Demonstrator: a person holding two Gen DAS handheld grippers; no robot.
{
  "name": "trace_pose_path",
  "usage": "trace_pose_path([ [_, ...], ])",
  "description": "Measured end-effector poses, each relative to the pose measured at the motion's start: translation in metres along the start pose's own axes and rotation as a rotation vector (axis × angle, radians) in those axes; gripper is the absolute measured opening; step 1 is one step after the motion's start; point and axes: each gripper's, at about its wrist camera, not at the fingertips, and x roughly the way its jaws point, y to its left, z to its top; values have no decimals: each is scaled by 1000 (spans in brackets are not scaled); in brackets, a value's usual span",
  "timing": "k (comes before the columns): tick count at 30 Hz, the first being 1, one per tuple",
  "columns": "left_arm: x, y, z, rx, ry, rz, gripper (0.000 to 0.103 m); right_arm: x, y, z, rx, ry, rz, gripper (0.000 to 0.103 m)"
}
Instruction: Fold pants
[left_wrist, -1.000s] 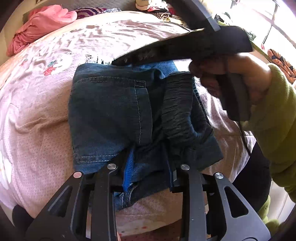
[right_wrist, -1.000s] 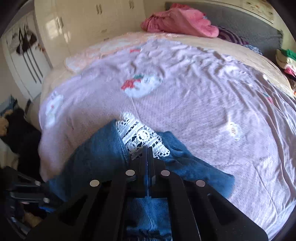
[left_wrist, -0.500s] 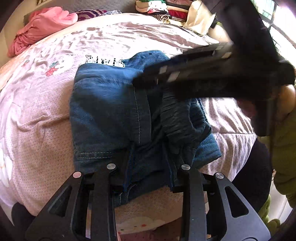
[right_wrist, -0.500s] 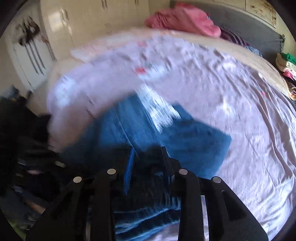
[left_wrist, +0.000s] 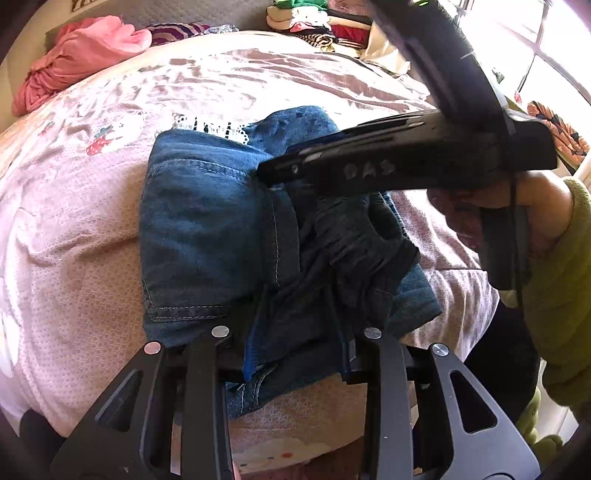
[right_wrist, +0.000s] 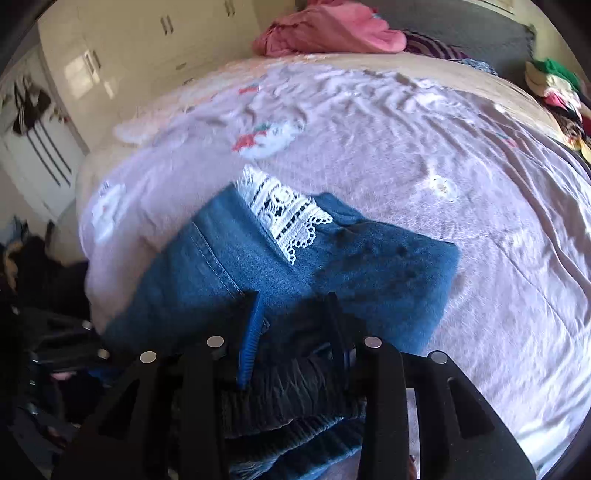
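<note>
Between the opening right claw (right_wrist: 293, 321) fingers lie folded pants (right_wrist: 369, 266); left claw (left_wrist: 299, 332) narrowly straddles them.

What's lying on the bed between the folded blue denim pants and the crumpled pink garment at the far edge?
Only bare pink bedsheet with its small cartoon prints lies between the folded blue denim pants and the crumpled pink garment. The right wrist view shows it best.

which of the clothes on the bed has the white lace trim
The folded blue jeans under the grippers: white lace peeks out at their far edge. The pink garment bunched at the bed's far end shows none.
</note>
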Motion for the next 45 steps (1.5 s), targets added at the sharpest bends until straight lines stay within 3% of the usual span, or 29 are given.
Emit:
trace_pose_path([
  [2, -6, 1, 0, -7, -6, -6, 28, -15, 1, -1, 35, -36, -5, 34],
  [4, -13, -1, -1, -8, -15, -8, 38, -31, 1, -3, 67, -68, -24, 41],
  [26, -81, -2, 8, -29, -154, 76, 70, -138, 18, -16, 131, -252, -153, 67],
  [30, -91, -3, 9, -31, -172, 92, 75, -151, 27, -18, 124, -276, -158, 67],
  [37, -105, 1, 10, -36, -203, 120, 86, -168, 39, -28, 122, -311, -164, 80],
  [45, -103, 33, 10, -112, -192, 180, 92, -159, 38, -52, 155, -275, -211, 81],
])
